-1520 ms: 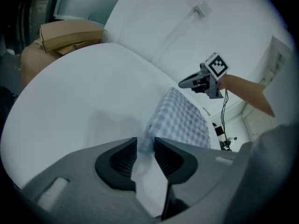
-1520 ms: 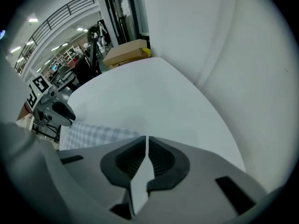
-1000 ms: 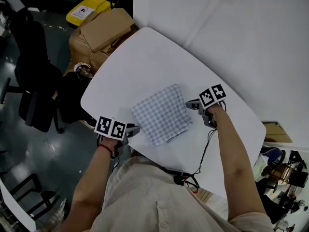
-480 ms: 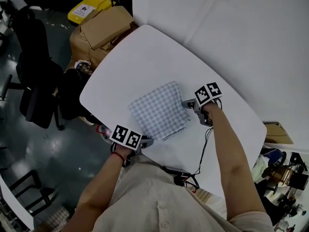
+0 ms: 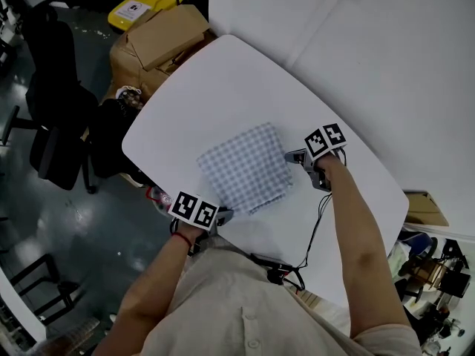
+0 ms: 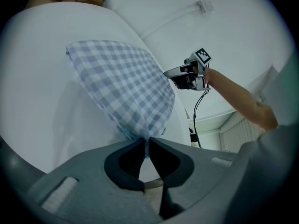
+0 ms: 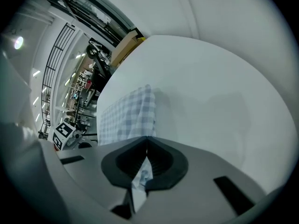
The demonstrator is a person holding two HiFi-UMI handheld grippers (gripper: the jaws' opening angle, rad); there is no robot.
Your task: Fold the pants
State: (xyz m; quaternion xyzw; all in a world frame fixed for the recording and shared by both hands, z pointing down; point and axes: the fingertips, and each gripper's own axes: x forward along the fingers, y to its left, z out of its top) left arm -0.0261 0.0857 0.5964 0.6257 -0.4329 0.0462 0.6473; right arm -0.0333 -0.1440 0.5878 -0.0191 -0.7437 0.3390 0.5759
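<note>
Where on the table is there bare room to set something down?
Bare: the table beyond the pants, toward the cardboard box, and the strip right of the right gripper. Crowded: the near edge, with the left gripper and cable.

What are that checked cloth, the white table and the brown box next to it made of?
Checked pants: thin woven cloth, probably cotton, matte; it lies limp and puckers at one corner. Table: smooth white top, likely laminate or painted board; even and seamless. Box: plain brown cardboard, dull, with folded flaps.
</note>
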